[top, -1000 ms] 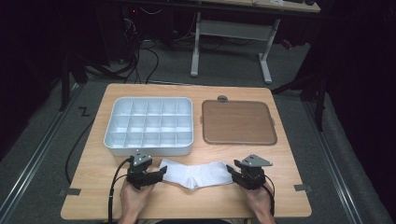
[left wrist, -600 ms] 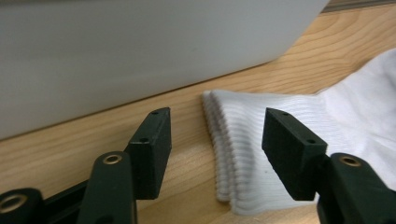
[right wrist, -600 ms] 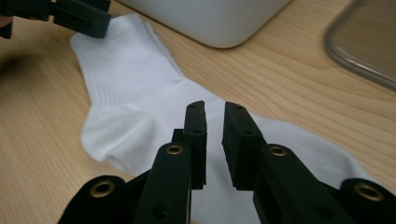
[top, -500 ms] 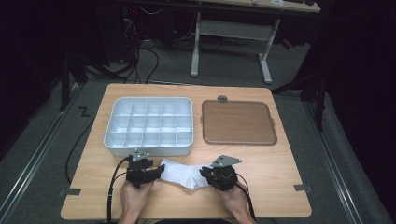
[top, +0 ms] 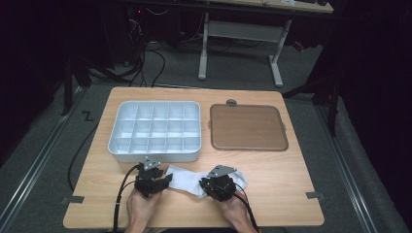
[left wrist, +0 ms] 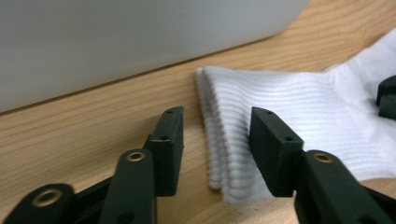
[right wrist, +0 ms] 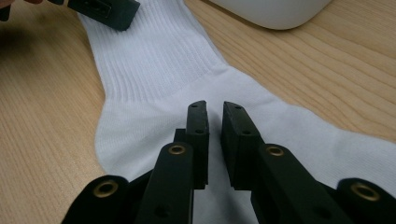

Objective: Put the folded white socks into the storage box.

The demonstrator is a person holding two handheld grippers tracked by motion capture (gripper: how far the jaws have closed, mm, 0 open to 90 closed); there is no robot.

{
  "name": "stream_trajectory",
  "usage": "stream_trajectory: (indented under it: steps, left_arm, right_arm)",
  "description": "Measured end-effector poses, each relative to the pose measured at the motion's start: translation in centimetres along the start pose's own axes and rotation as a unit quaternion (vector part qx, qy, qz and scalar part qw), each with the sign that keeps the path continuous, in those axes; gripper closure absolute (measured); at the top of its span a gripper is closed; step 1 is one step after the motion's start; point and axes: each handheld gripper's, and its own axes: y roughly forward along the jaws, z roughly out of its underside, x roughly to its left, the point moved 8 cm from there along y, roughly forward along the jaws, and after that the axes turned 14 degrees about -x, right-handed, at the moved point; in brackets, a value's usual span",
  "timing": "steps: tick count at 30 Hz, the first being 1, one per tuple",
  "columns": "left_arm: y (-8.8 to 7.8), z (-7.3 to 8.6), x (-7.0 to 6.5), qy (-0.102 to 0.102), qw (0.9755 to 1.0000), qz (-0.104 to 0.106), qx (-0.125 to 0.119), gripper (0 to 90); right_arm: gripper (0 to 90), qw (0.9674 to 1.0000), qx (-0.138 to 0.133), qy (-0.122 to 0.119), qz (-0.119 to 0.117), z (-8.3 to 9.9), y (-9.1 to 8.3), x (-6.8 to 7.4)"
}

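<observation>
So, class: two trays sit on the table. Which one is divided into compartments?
The white tray on the left, behind the sock: a grid of walls splits it into many small cells. The brown tray beside it is one flat, undivided surface.

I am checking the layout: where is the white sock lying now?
In the high view the white sock lies on the near part of the wooden table, between the two grippers, just in front of the white compartment tray.

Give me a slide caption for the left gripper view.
Left tool straddling the ribbed cuff of a white sock on the wooden table, jaws closing, compartment tray behind.
</observation>
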Motion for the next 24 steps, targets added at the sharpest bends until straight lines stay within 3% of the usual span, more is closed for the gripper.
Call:
stream_trajectory:
  steps: [3, 11, 15, 20, 24]
  left_arm:
    - [0.0, 0.2, -0.4, -0.003, 1.0, 0.004, 0.007, 66.9]
    - [-0.2, 0.2, -0.5, -0.021, 0.9996, 0.017, 0.009, 77.3]
    - [-0.4, -0.1, -0.6, -0.034, 0.999, 0.026, 0.009, 79.7]
    - [-1.2, -1.7, -1.1, -0.076, 0.9961, 0.045, 0.0, 80.5]
    - [-1.6, -2.5, -1.7, -0.08, 0.9951, 0.058, -0.001, 80.8]
  right_arm:
    - [82.0, 0.9999, -0.002, -0.011, 0.003, 0.1, 0.0, 0.1]
    - [82.1, 0.9998, -0.003, -0.018, 0.006, 0.1, 0.0, 0.2]
    - [82.0, 0.9998, -0.002, -0.018, 0.006, 0.1, 0.0, 0.2]
    - [82.0, 0.9997, -0.001, -0.022, 0.008, 0.1, 0.0, 0.3]
    - [82.0, 0.9996, 0.004, -0.026, 0.007, 0.1, 0.1, 0.4]
